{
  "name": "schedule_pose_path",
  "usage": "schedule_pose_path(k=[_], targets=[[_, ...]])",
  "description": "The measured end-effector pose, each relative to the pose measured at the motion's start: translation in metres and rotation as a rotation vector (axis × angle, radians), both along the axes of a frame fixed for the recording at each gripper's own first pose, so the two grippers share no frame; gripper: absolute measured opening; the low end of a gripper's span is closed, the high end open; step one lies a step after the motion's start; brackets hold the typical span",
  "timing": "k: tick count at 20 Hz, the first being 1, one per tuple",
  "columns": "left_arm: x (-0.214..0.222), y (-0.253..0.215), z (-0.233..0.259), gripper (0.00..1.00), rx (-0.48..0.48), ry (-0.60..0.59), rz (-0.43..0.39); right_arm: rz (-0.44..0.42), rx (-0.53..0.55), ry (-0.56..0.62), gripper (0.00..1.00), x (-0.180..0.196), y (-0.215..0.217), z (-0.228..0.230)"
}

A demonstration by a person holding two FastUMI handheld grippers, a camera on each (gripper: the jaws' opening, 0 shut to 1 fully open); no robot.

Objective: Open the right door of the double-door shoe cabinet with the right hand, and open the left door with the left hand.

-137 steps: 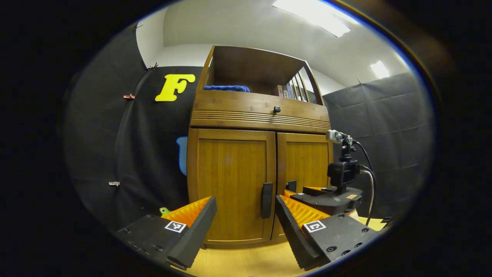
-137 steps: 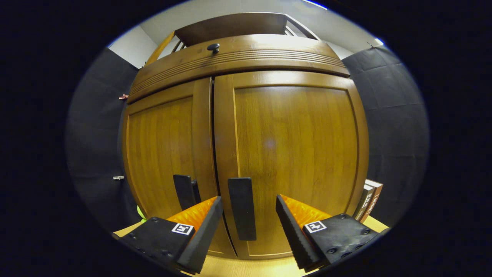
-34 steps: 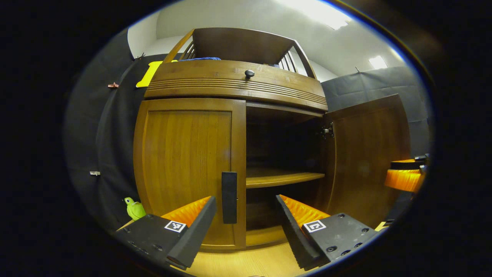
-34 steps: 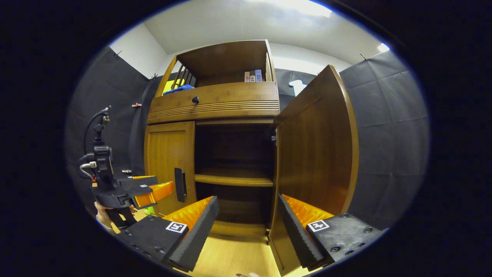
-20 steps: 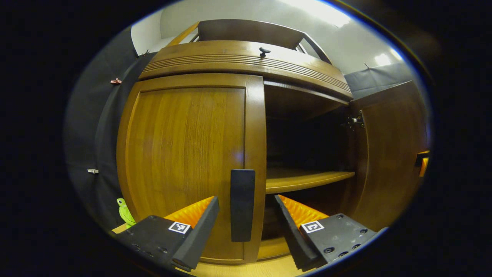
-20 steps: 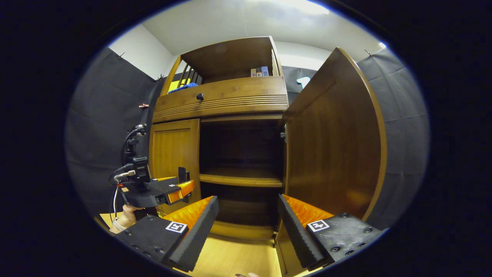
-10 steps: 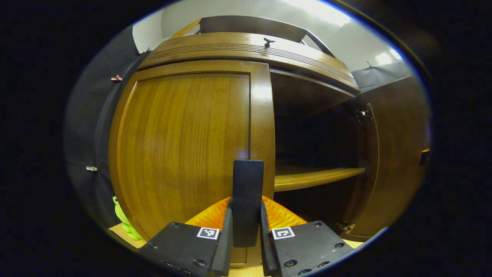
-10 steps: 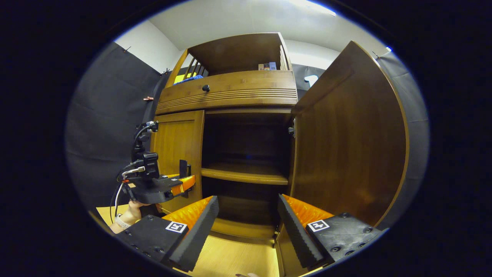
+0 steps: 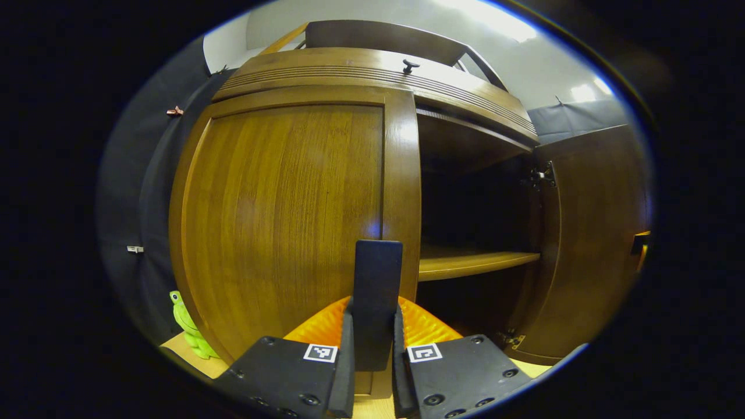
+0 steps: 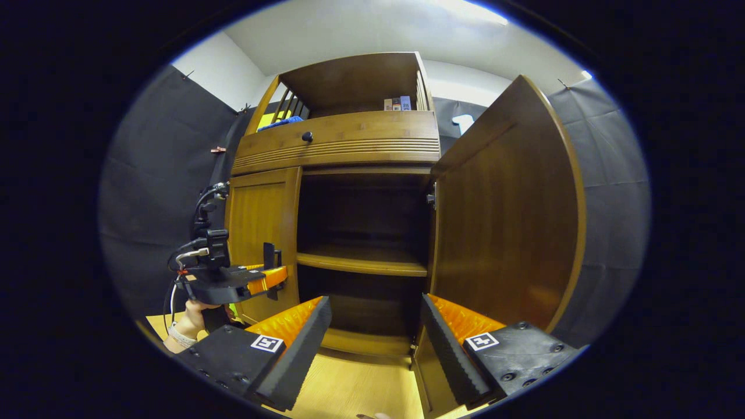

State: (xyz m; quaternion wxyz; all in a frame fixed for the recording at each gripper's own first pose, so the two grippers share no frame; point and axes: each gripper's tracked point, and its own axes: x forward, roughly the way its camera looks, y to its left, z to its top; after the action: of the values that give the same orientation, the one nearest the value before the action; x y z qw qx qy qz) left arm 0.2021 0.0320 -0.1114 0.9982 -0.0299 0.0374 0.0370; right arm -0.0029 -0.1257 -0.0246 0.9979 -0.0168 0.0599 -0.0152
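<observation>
The left gripper is clamped on the dark vertical handle of the shoe cabinet's left door, both fingers pressing its sides; that door sits closed or nearly so. Right of the handle, the right door stands swung wide, baring an inner shelf. The right gripper hangs before the open compartment, fingers apart, holding nothing. A green toy sits on the wooden floor left of the cabinet. Book spines on top are too small to read.

green toy, blue cloth, books on top shelf
</observation>
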Motion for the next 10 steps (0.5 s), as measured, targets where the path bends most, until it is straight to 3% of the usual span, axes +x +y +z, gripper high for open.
schedule_pose_path(k=[10], targets=[[-0.055, 0.000, 0.006, 0.29, -0.014, 0.016, -0.083, -0.061, -0.036, 0.021, 0.97, -0.045, -0.007, 0.010]])
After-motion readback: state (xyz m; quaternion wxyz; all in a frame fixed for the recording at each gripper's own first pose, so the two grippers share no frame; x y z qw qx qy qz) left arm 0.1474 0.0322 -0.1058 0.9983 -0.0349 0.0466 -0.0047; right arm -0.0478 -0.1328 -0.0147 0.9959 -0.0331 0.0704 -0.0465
